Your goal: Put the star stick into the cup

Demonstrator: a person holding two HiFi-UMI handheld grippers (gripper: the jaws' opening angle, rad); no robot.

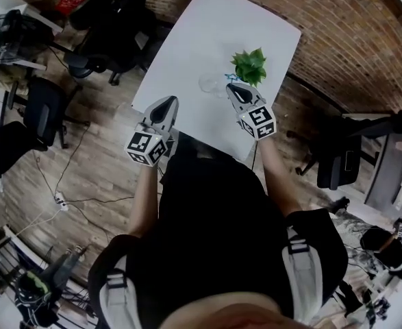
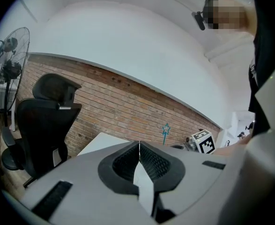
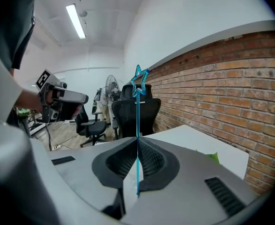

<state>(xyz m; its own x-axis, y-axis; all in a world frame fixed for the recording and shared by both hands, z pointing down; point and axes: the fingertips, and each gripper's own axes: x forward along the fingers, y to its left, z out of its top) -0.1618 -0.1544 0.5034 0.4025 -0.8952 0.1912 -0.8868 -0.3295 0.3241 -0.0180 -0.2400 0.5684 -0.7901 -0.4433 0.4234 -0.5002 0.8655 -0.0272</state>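
Observation:
My right gripper (image 1: 233,88) is shut on the thin blue star stick (image 3: 138,121), which stands upright from the jaws with its star (image 3: 140,80) at the top. In the head view the gripper hovers over the near part of the white table (image 1: 207,26), just right of a clear cup (image 1: 208,83). The stick's star (image 2: 166,129) also shows far off in the left gripper view. Over the table's near left corner my left gripper (image 1: 165,105) is held with its jaws shut (image 2: 139,144) and nothing between them.
A small green plant (image 1: 250,66) stands on the table just beyond the right gripper. Black office chairs (image 1: 111,26) crowd the table's left side, another chair (image 1: 341,160) is at the right. A brick wall (image 1: 351,40) lies behind. Cables (image 1: 60,201) run over the wooden floor.

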